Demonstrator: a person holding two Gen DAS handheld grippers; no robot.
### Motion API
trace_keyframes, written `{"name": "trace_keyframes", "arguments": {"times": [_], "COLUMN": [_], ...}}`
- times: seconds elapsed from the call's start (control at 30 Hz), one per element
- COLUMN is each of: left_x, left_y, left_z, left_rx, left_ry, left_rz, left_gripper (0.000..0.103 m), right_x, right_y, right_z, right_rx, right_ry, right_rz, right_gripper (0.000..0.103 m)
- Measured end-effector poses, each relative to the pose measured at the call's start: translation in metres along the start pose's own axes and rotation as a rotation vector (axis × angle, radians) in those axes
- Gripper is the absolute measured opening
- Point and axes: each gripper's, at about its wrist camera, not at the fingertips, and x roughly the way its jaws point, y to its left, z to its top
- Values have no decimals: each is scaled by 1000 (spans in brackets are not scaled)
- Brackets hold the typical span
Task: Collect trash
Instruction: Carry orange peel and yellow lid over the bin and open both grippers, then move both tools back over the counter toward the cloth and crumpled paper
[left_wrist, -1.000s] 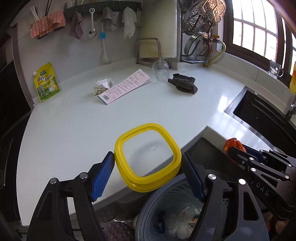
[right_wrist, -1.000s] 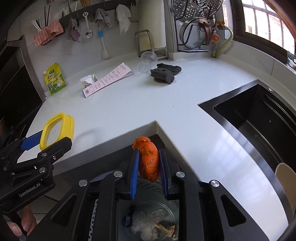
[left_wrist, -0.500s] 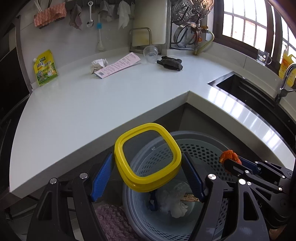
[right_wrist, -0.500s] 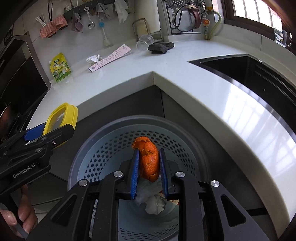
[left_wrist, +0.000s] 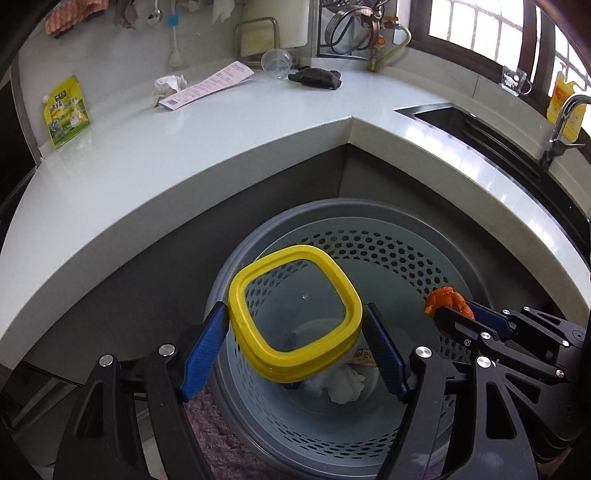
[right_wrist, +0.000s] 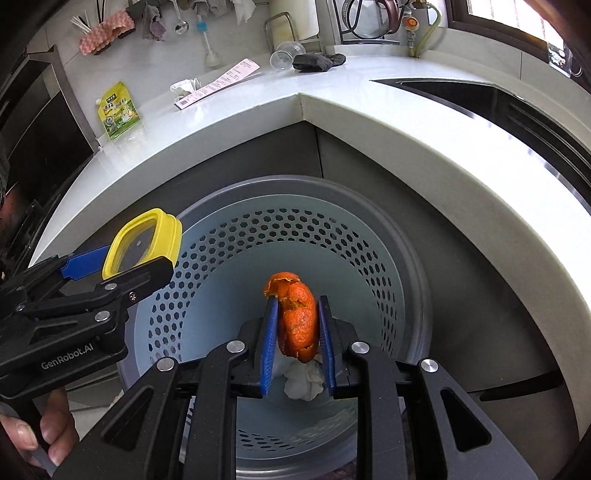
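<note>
Left gripper (left_wrist: 295, 347): jaws set wide, blue pads pressed on two opposite sides of a yellow lid (left_wrist: 295, 314); it points steeply down over the bin.
Yellow lid: square with rounded corners, clear middle panel, tilted; the bin's holes show through the panel; it hangs above the bin's near-left part.
Right gripper (right_wrist: 297, 325): jaws narrow, blue pads clamped on an orange peel (right_wrist: 297, 321); it also points down into the bin.
Orange peel: curled, torn at its top edge, upright between the pads, its tip above them; it hangs over the middle of the bin, clear of the walls.
Bin (right_wrist: 369, 236): round grey basket with a wide rim and walls full of holes, standing on the floor in the inner corner of the counter, directly below both grippers.
Inside the bin: crumpled white paper (right_wrist: 301, 380) on the bottom, with other scraps partly hidden by the lid.
Counter (left_wrist: 184, 147): white, wraps around the bin on its far side.
On the counter, far side: a crumpled tissue (left_wrist: 168, 85) touching a long receipt (left_wrist: 208, 86), a clear cup (left_wrist: 276, 63) on its side, a dark cloth (left_wrist: 316, 77) just beside the cup, a yellow-green pouch (left_wrist: 66, 110) leaning on the wall at the left.
Sink (left_wrist: 480, 125): dark basin set in the counter at the right.
Hand (right_wrist: 44, 435): fingers around the left gripper's handle, at the lower left of the right wrist view.
</note>
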Motion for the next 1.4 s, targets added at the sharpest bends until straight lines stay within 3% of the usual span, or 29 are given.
{"name": "trace_keyframes", "arguments": {"times": [0.57,0.67,0.73,1.4], "left_x": [9,10,9,9], "left_y": [6,8,10,14], "left_z": [-5,-5,-5,-6], "left_rx": [-34,-45,-57,-66], "left_ry": [39,48,45,37], "left_rz": [-15,-14,-18,5], "left_gripper": [74,78,81,86], "right_x": [10,8,5,1], "right_y": [-2,-3,-4,-11], "right_z": [-2,-2,-2,-2], "right_rx": [6,10,16,43], "right_ry": [20,10,-10,-23], "right_rz": [9,6,-3,-1], "right_gripper": [23,33,47,56]}}
